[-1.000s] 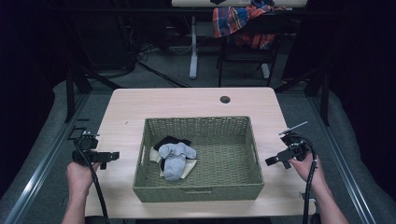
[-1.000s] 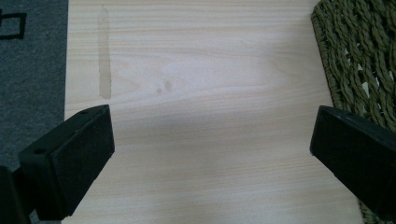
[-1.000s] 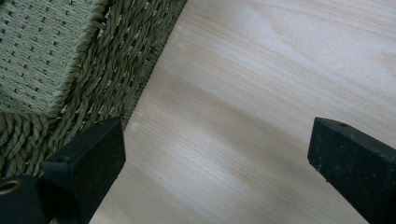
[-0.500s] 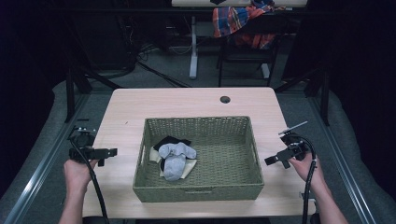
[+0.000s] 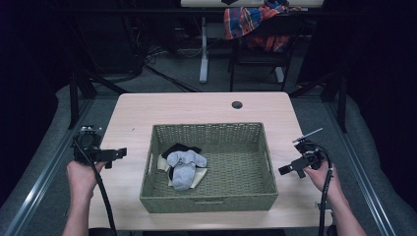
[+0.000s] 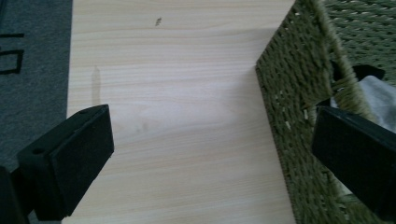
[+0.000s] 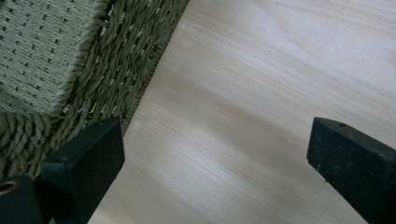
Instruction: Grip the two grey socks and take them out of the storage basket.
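A green woven basket [image 5: 248, 196] sits in the middle of the light wooden table [image 5: 196, 108]. In its left half lie a grey sock [image 5: 184, 164], a black cloth [image 5: 179, 149] and a pale cream piece [image 5: 158, 162]. My left gripper [image 5: 117, 154] hovers left of the basket, open, with bare tabletop [image 6: 187, 140] between its jaws and the basket wall [image 6: 292, 107] near one jaw. My right gripper [image 5: 286, 170] hangs just right of the basket, open and empty, over bare wood [image 7: 243, 116] beside the basket corner [image 7: 70, 70].
A round cable hole [image 5: 237, 104] marks the table's far edge. Beyond the table stand a chair with a plaid shirt [image 5: 255, 22] and desk legs [image 5: 203, 49]. Dark metal rails [image 5: 44, 182] flank the table on both sides. Cables trail from both grippers.
My left gripper has drifted slightly toward the left, away from the basket. The right gripper and the things in the basket have stayed put.
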`<state>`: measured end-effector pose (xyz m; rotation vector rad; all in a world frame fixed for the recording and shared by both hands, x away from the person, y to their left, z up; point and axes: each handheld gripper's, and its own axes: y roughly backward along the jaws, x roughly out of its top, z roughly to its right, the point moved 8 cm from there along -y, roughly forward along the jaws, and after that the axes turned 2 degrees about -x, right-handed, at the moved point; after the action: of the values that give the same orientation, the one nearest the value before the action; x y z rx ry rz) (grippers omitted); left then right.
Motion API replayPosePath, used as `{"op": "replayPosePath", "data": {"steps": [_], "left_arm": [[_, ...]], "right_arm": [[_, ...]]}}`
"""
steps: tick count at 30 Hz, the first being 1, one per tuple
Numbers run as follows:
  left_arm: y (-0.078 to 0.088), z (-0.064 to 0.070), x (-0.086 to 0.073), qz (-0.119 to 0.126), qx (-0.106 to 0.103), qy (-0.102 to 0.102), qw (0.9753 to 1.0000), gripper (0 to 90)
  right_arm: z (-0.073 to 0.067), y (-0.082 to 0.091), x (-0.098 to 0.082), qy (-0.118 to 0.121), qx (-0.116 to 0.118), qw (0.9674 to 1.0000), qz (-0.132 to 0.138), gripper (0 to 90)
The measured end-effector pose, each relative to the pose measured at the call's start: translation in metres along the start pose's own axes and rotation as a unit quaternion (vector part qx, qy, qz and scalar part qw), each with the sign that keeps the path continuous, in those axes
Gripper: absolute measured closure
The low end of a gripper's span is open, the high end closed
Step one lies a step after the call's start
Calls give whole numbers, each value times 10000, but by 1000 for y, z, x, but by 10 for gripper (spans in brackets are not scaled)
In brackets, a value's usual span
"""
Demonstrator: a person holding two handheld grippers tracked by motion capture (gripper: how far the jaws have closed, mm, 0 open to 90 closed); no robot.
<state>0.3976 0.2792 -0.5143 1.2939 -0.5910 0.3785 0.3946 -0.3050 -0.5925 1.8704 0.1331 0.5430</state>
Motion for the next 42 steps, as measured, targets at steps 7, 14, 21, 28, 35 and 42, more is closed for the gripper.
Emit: {"op": "replayPosePath", "data": {"steps": [7,14,21,28,35,42], "left_arm": [[11,24,12,106,-224,-232,9994,0],[13,53,22,101,-391,-575,9975,0],[14,71,29,66,-532,-734,9959,1],[12,100,38,-38,-693,-1002,9925,1],[-6,132,42,-311,-844,-1399,9861,0],[-25,153,41,-550,-957,-1618,9806,0]], "right_arm": [[-3,-2,1,-122,-23,9998,137,40],[-1,0,0,-15,7,10000,19,41],[-3,-1,1,-171,27,9997,159,42],[-3,-1,0,-132,39,9998,136,43],[-2,0,-1,-131,86,9998,141,45],[-3,-1,-2,-151,103,9998,126,46]]}}
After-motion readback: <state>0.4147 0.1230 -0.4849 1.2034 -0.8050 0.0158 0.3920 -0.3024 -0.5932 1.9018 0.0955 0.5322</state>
